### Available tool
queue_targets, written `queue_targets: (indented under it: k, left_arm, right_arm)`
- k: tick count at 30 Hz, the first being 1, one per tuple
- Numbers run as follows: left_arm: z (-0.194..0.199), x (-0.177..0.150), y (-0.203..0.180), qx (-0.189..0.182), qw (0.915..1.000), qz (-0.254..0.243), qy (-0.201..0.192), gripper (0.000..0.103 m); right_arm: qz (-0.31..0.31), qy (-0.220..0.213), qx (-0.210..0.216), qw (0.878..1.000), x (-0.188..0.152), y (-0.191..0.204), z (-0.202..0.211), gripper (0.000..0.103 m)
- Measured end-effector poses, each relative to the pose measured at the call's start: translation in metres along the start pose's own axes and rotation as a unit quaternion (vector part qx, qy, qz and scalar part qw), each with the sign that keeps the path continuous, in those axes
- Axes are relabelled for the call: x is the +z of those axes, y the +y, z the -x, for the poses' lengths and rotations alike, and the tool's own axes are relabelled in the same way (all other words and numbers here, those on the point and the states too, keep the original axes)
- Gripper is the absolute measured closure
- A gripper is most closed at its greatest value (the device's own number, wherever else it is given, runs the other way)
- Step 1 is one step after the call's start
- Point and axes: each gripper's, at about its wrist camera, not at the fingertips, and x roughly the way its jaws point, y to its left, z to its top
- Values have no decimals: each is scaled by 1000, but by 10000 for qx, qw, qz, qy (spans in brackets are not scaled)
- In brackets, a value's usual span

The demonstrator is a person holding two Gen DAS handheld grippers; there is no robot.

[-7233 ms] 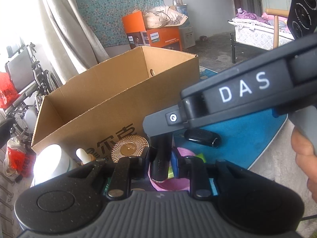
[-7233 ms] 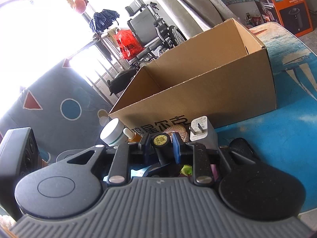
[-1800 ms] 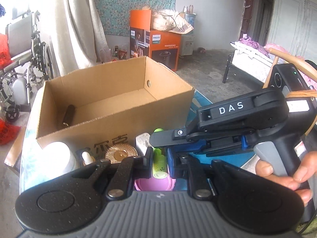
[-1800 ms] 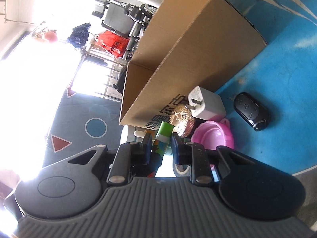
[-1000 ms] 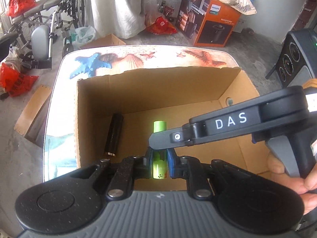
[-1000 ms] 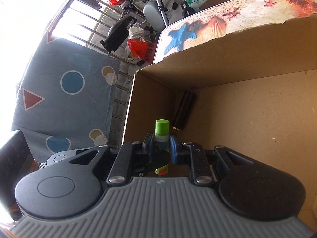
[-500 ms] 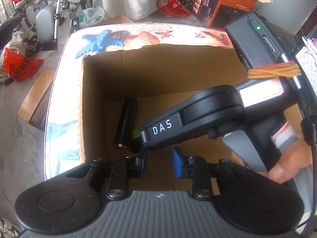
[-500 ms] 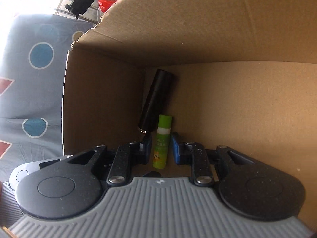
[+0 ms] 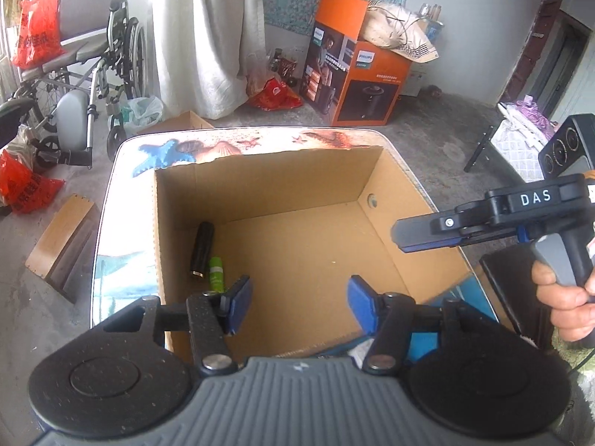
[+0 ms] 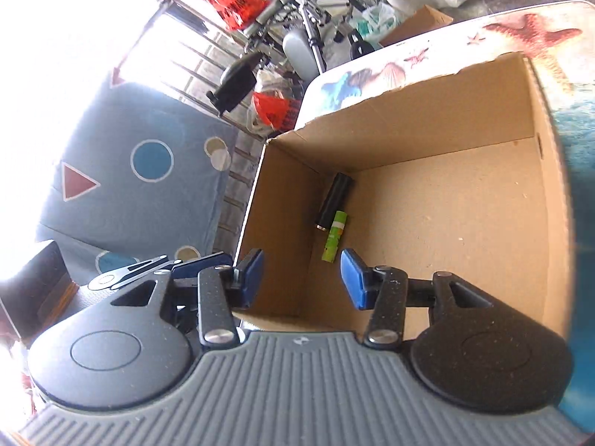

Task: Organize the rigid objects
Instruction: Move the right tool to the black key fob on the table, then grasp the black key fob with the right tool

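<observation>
Cardboard box (image 9: 375,171) open on seashell-print table (image 9: 122,171), smooth green plastic tube (image 9: 216,273) beside matte black cylinder (image 9: 202,249) along its left wall, left gripper (image 9: 297,306) and right gripper (image 10: 302,278) both opening, empty.

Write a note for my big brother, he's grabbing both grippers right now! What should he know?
Left gripper: jaws opening, nothing between them, above the cardboard box.
Right gripper: jaws opening, nothing between them, also over the box.
In the box: the black cylinder and the green tube lie side by side by one wall.
Done: those two are packed.
Left: anything else to pack is out of view now; look near the box on the table.
</observation>
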Motion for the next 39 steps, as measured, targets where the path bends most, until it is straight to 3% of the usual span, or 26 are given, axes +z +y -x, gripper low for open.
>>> queue_targets:
  k: [3,6,10,13,17,27,39]
  left_arm:
    - [9,-30,-19,-195,9997,-33,-165,40]
    - [-1,-65,-43,-396,9989,-84,-221,40]
    - [-35,-104,-83,-595,9976,-339,-49,40]
    - [-67,-119,-109,-589,9965,-542,226,45]
    - [-101,-124,-131,-344,9953,-698,570,57]
    - [-141,-119,-138,-47,9922,-730,1011,61]
    - [-142,-120,-133,10,9931,-828,836,65]
  right_arm:
    - [-98,-401,12,9991,-44,-15,40,57]
    - [-236,-689,-297,9969,-98,-44,63,57]
    - [-576,-744,-689,9932,-150,-86,42,57]
    - [-919,-682,-773,9904,-168,-110,19,64]
    - [-860,-600,-828,9910,-166,-116,-3,67]
    - [-664,-298,-769,9944,-153,-124,-23,78]
    - [-712,-15,-281,9971,-152,-131,-27,78]
